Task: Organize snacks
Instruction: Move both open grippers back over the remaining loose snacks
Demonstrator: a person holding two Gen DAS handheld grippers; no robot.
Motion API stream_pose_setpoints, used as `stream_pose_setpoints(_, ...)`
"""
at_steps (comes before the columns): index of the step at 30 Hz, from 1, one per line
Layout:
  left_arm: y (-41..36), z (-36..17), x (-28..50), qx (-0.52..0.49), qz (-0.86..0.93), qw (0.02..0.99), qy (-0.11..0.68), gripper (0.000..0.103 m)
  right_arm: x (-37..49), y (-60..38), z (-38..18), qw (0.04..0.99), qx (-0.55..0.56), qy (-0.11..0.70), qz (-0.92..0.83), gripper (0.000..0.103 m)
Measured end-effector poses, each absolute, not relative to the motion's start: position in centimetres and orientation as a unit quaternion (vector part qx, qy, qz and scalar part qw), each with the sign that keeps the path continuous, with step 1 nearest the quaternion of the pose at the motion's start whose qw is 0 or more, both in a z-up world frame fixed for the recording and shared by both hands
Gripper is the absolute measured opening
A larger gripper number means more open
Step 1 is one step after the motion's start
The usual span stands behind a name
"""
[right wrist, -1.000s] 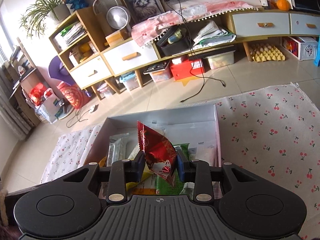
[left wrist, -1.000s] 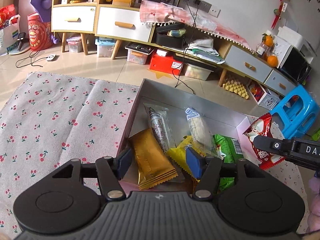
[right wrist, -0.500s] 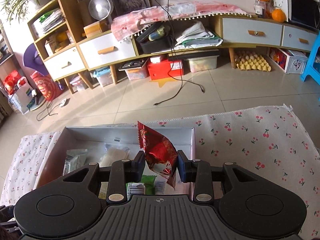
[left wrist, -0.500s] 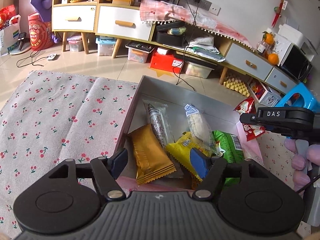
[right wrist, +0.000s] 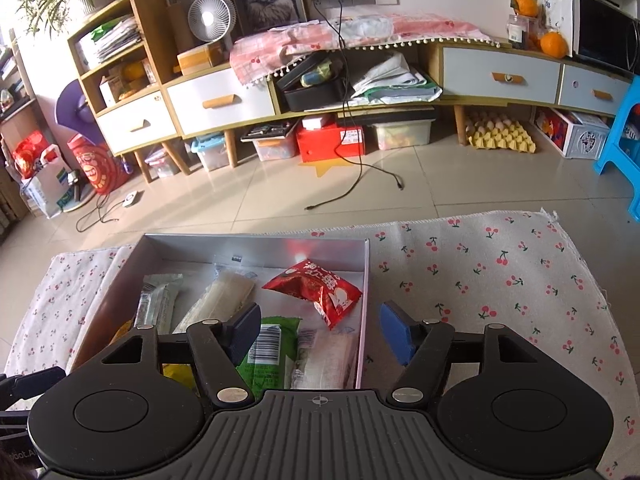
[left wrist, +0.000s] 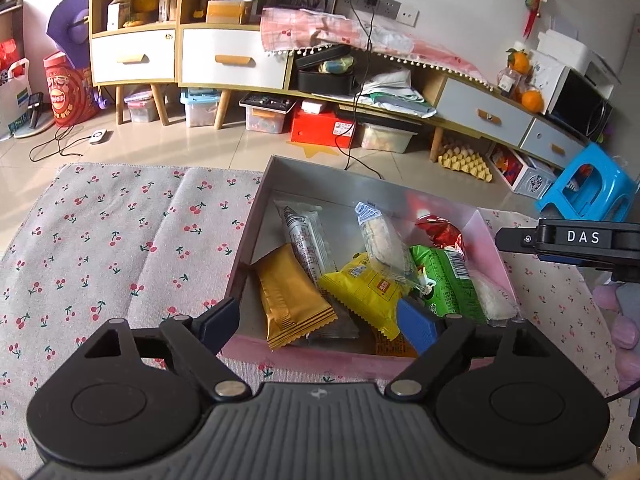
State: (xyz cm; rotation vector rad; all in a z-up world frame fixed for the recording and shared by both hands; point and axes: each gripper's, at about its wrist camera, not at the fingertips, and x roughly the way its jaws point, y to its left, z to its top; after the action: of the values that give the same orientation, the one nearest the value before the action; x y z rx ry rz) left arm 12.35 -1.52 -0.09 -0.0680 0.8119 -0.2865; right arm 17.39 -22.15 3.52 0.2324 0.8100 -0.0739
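An open box with pink outer walls sits on the cherry-print cloth. Inside lie several snack packets: a gold one, a yellow one, a green one, two clear ones and a red packet at the box's far right corner. My left gripper is open and empty over the box's near edge. My right gripper is open and empty above the box's right wall, just behind the red packet; it shows in the left wrist view.
The cherry-print cloth spreads to both sides of the box. Beyond it are tiled floor, low cabinets, a loose black cable and a blue stool.
My right gripper has opened and let go of the red packet, which now lies in the box. My left gripper has opened wider.
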Motion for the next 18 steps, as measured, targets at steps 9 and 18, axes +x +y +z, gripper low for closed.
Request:
stream_pose_setpoints(9,-0.7,0.7,10.6,-0.018,-0.138,0.91,0.392,0.095,13.2,-22.0,4.7,0.91,0.13,0.393,-0.033,0.07)
stream_pose_setpoints(18,0.4,0.4,9.2,0.02,-0.131,0.904,0.407,0.1,9.9,-21.0,4.6,0.901,0.143,0.409,-0.026,0.082)
